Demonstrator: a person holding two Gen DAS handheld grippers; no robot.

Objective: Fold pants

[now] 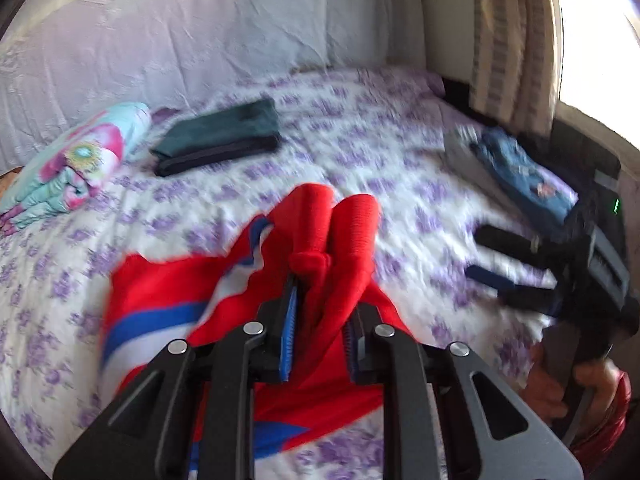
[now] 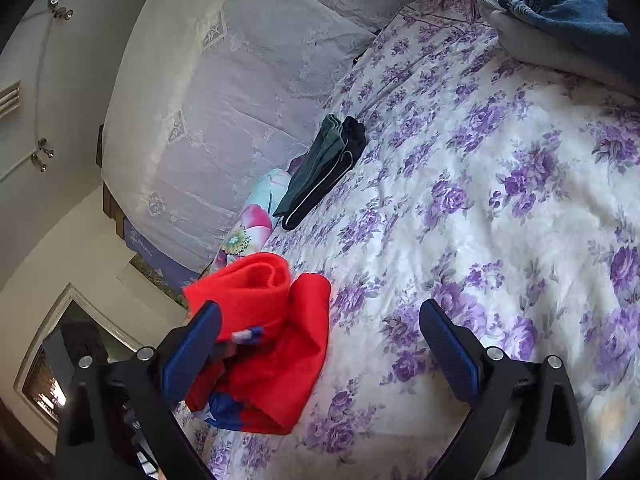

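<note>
Red pants (image 1: pixel 320 240) with blue and white stripes lie bunched on the floral bedspread (image 1: pixel 360 140). My left gripper (image 1: pixel 320 300) is shut on the red fabric, its blue pads pressed on a fold, with the legs sticking up beyond the tips. In the right wrist view the red pants (image 2: pixel 272 344) sit at lower left. My right gripper (image 2: pixel 320 328) is open and empty, its left finger in front of the pants. The right gripper also shows in the left wrist view (image 1: pixel 504 260), open, to the right of the pants.
A folded dark green and black garment (image 1: pixel 218 136) and a folded floral bundle (image 1: pixel 72 164) lie at the far side near white pillows (image 1: pixel 200 28). Jeans and grey clothes (image 1: pixel 516 168) are piled at the right. A curtain (image 1: pixel 508 40) hangs behind.
</note>
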